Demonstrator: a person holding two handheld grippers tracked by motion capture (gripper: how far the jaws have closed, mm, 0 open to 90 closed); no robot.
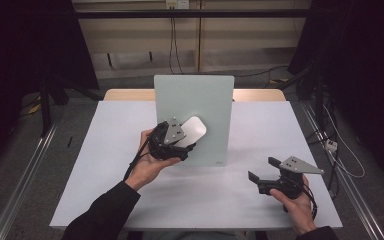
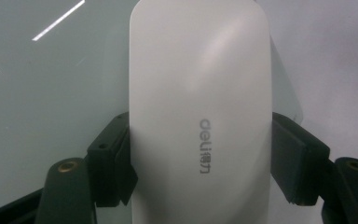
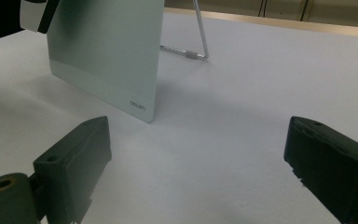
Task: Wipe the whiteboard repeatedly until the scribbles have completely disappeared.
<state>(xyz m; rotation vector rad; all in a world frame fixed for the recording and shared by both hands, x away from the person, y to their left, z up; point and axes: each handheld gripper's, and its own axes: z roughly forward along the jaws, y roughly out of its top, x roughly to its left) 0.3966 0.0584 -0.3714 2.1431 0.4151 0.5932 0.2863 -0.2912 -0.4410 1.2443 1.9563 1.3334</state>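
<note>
Black jaws of the left gripper (image 1: 186, 145) pinch a white eraser (image 2: 200, 107) by its two long sides. The eraser is held up off the table, right in front of a pale green board (image 1: 200, 95) that stands near the middle of the white table (image 1: 105, 150). The right gripper (image 1: 263, 173) has its jaws spread wide with nothing between them, near the front right corner.

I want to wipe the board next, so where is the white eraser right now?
The white eraser is clamped in the left gripper, held against the upright glass board at table centre.
</note>
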